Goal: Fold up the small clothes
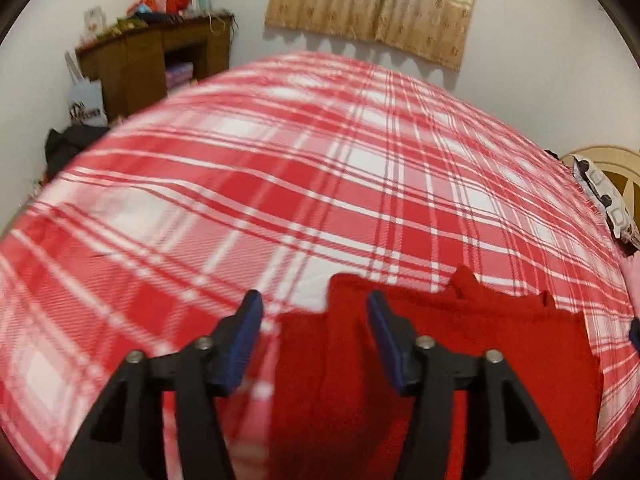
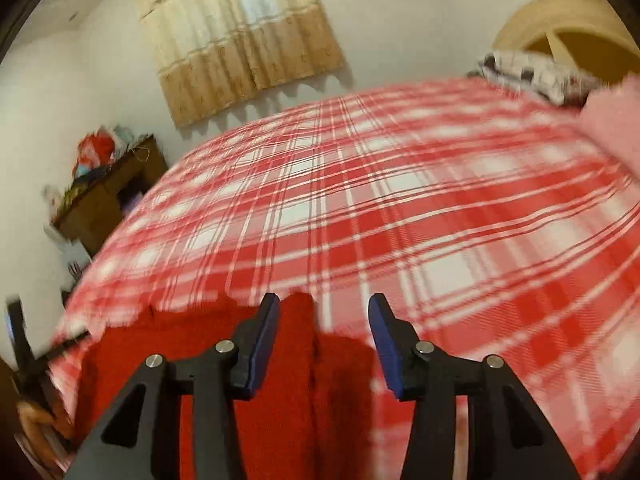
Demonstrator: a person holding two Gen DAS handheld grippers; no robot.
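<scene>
From your left wrist camera, your left gripper (image 1: 316, 312) has its jaws apart with nothing pinched. The red garment (image 1: 460, 340) lies flat on the plaid bed cover (image 1: 280, 160), under the jaws and spreading off to the right of them. Its near left edge sits right between the jaws.

From your right wrist camera, your right gripper (image 2: 324, 316) is let go too, with nothing squeezed between the jaws. Here the red garment (image 2: 168, 344) lies under the jaws and off to their left. So the cloth sits between your two hands, its long way running from one hand to the other. Both hands look about equally near. The picture is blurry, so I cannot tell the folds.
</scene>
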